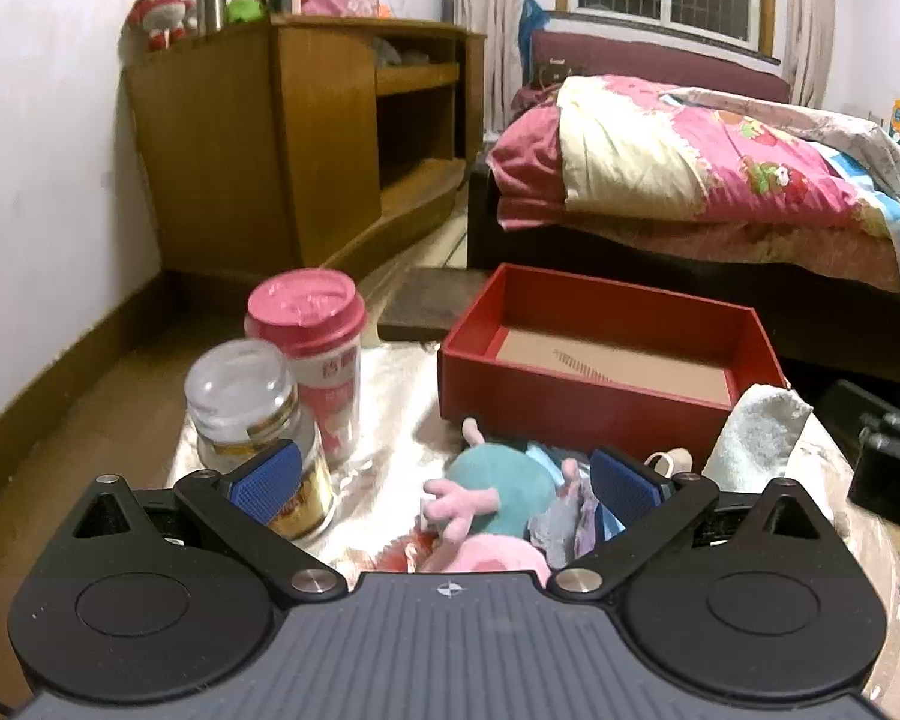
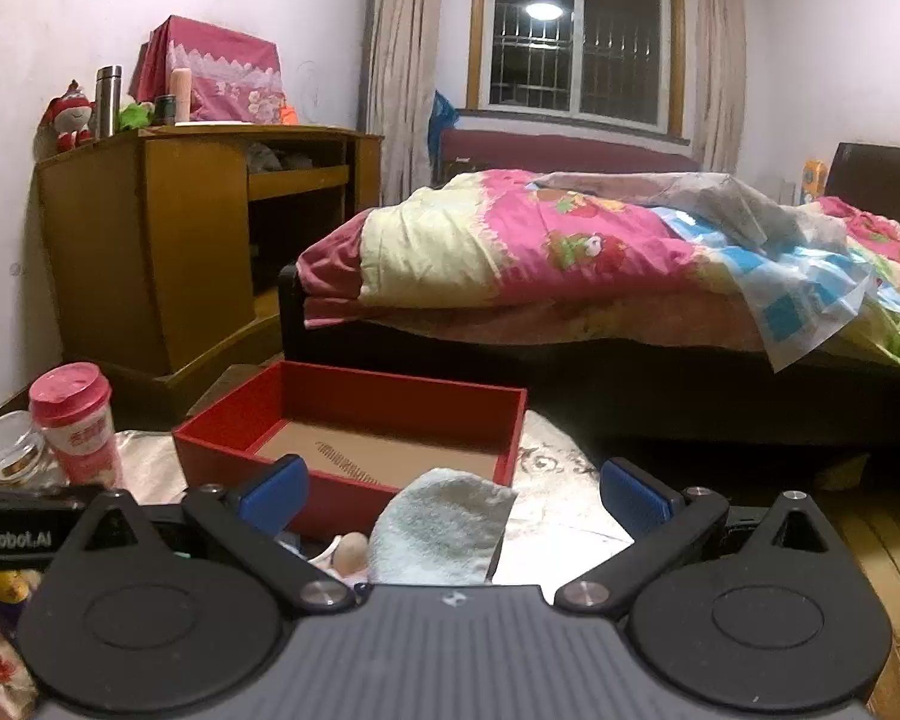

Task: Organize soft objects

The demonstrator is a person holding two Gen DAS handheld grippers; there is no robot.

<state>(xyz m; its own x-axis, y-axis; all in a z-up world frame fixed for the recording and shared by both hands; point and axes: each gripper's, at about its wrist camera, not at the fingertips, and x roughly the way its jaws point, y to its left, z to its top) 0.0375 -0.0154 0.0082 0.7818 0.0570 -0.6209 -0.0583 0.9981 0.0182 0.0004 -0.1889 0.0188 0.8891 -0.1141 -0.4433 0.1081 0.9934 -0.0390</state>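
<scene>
A pink and teal plush toy [image 1: 492,495] lies on the shiny cloth in front of an open red box [image 1: 576,402] with a bare cardboard floor. My left gripper [image 1: 447,483] is open, its blue pads on either side of the toy, not touching it. A pale blue towel [image 1: 750,438] lies right of the toy against the box corner. In the right wrist view the towel [image 2: 444,525] lies between the open pads of my right gripper [image 2: 453,495], just before the red box [image 2: 354,450]. Nothing is held.
A pink-lidded cup [image 1: 315,354] and a clear glass jar [image 1: 252,414] stand left of the toy. A wooden cabinet [image 1: 282,144] stands at the back left. A bed with a pink quilt [image 1: 720,162] fills the right. The other gripper's black body [image 1: 888,462] is at the right edge.
</scene>
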